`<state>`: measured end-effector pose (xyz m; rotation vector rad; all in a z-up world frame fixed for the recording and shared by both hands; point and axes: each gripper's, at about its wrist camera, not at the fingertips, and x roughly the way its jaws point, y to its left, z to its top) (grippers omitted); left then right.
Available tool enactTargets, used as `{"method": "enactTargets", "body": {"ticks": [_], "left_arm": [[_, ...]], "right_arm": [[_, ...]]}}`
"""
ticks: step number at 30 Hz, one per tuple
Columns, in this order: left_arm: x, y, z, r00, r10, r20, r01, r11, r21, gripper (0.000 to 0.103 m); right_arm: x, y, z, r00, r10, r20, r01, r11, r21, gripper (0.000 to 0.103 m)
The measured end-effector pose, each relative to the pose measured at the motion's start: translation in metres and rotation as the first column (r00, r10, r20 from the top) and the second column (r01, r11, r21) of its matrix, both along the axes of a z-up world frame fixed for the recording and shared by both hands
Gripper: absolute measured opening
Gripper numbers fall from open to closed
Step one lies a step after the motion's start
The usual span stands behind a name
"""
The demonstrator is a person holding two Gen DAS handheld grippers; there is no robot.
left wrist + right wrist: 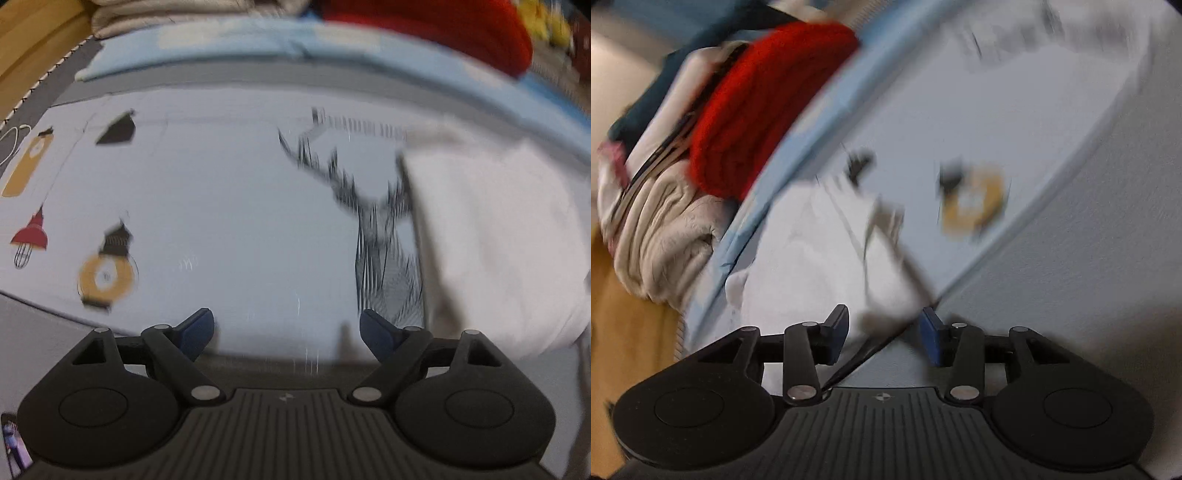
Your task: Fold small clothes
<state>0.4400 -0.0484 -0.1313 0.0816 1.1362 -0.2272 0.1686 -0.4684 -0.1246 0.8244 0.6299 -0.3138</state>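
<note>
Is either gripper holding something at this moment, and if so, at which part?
Nothing is held. The left gripper is open over the printed sheet. The right gripper is open; an edge of the white cloth lies between its jaws, unpressed.

— Was any writing legible on the printed sheet point(221, 206)?
— None; its lamp and stag pictures carried no words, and blur hid anything finer beside them.
</note>
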Motion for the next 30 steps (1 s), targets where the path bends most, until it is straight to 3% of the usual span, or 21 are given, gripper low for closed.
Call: {"method": "enactTargets", "body": {"ticks": [2,6,8,11,14,15,19,23,27,30], "left_arm": [[0.024,-0.007,0.011,0.999,0.023,0.026,-0.022,0.999,-0.042,0.09],[0.081,-0.074,0.019,0.997,-0.057,0.058,0.059,0.997,-0.039,0.097],[0.107,-0.107,0.008,0.996,-0.088,0.025,0.088,0.996,-0.025,0.097],[0.136,-0.137,-0.009,0.998,-0.056,0.011,0.056,0.998,0.009,0.097],[0.163,-0.159,-0.034,0.999,-0.048,-0.021,0.049,0.994,0.093,0.098],[0.168,-0.164,-0.042,0.998,-0.063,-0.019,0.065,0.989,0.134,0.103],[0.173,-0.163,-0.038,0.996,-0.026,0.086,0.006,0.974,0.225,0.102],[0.156,-0.139,-0.005,0.99,0.003,0.139,-0.029,0.982,0.185,0.102],[0.062,-0.122,0.039,0.973,-0.071,0.221,0.04,0.989,0.141,0.102],[-0.018,-0.12,0.061,0.97,-0.134,0.202,0.119,0.989,0.087,0.103]], "right_arm": [[0.024,-0.014,0.022,0.998,0.06,0.009,-0.058,0.989,-0.133,0.045],[0.125,-0.024,0.034,0.984,0.176,0.001,-0.173,0.968,-0.184,0.045],[0.179,-0.015,0.026,0.974,0.224,-0.025,-0.224,0.953,-0.204,0.045],[0.232,0.005,0.011,0.959,0.276,-0.064,-0.283,0.933,-0.22,0.037],[0.265,0.014,-0.014,0.959,0.218,-0.183,-0.26,0.933,-0.25,0.025],[0.27,0.01,-0.024,0.956,0.18,-0.229,-0.237,0.939,-0.25,0.019],[0.264,-0.018,-0.031,0.958,0.034,-0.286,-0.137,0.927,-0.35,0.021],[0.218,-0.028,-0.006,0.971,0.051,-0.234,-0.128,0.936,-0.327,0.03],[0.139,0.015,0.031,0.973,0.14,-0.186,-0.203,0.901,-0.384,0.062],[0.083,0.056,0.052,0.964,0.187,-0.188,-0.25,0.879,-0.406,0.071]]}}
